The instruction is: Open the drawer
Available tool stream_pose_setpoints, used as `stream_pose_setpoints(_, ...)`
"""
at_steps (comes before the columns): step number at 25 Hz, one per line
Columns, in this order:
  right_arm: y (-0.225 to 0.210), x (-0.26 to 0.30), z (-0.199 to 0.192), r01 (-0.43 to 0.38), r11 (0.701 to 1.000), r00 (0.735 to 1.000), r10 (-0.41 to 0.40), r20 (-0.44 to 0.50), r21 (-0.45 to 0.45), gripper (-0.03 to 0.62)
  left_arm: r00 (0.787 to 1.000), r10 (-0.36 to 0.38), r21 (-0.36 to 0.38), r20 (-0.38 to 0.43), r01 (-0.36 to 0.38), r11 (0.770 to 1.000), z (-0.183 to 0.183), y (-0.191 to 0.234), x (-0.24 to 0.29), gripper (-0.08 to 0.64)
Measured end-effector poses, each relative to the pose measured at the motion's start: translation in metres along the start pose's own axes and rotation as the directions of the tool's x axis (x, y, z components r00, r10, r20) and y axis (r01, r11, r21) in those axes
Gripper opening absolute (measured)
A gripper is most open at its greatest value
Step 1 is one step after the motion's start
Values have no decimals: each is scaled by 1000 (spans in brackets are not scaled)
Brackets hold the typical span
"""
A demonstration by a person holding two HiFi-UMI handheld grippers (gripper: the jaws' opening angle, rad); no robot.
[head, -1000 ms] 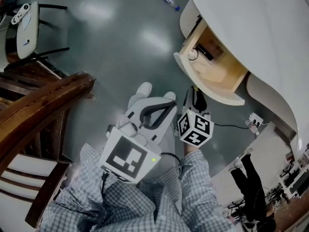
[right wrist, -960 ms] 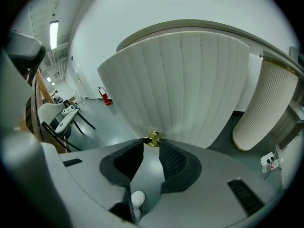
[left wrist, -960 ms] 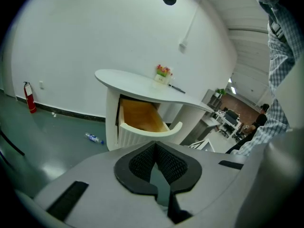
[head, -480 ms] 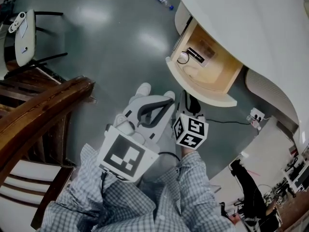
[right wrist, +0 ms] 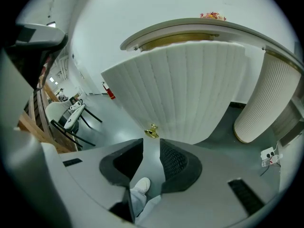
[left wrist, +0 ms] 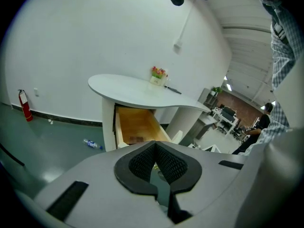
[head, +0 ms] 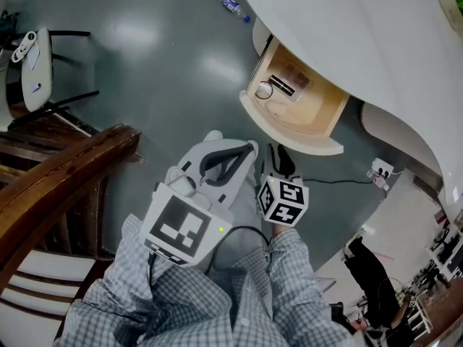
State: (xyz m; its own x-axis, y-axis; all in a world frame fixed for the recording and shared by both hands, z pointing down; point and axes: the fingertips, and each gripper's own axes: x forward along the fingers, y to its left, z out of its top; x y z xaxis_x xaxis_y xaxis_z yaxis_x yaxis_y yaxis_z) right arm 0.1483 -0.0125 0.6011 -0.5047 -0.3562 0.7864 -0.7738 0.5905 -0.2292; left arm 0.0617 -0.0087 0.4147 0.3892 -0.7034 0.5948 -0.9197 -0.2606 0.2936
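The wooden drawer (head: 293,110) stands pulled out from under the white round table (head: 376,42), with a dark item and a round thing inside. Its white ribbed front (right wrist: 190,89) carries a brass knob (right wrist: 152,132). My right gripper (right wrist: 151,146) is open by a narrow gap, its tips just short of the knob and holding nothing. In the head view the right gripper (head: 278,157) hangs below the drawer front. My left gripper (head: 230,154) is beside it. The left gripper (left wrist: 154,148) is shut and empty, looking at the drawer's inside (left wrist: 137,125).
A wooden chair (head: 65,172) and a white chair (head: 32,56) stand at the left. A water bottle (head: 233,6) lies on the grey floor beyond the table. A ribbed table leg (right wrist: 259,108) and a power strip (head: 380,170) are at the right. A person (head: 372,273) stands at lower right.
The head view has swung, so the drawer sits further up and left. The right gripper's tips, close against the drawer front a second ago, now show a small gap from it.
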Motion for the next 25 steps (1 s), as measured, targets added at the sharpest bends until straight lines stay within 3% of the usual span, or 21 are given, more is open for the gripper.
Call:
stream_pose_setpoints(3, 5, -14, -3, -16, 1000, 1000, 16, -1, -5, 89, 1000, -17, 24, -3, 17, 1000, 5, -3, -2, 2)
stream_pose_setpoints(7, 16, -35, 3, -65, 998, 998, 65, 9, -14, 25, 1000, -18, 51, 4, 18, 999, 19, -6, -10, 2)
stream_pose_setpoints(12, 24, -69, 33, -89, 996, 992, 90, 86, -18, 15, 1000, -10, 81, 19, 8, 997, 41, -8, -25, 2)
stream_pose_setpoints(25, 16, -165, 117, -32, 999, 958, 24, 286, 22, 12, 994, -25, 156, 103, 9, 988, 105, -32, -59, 2)
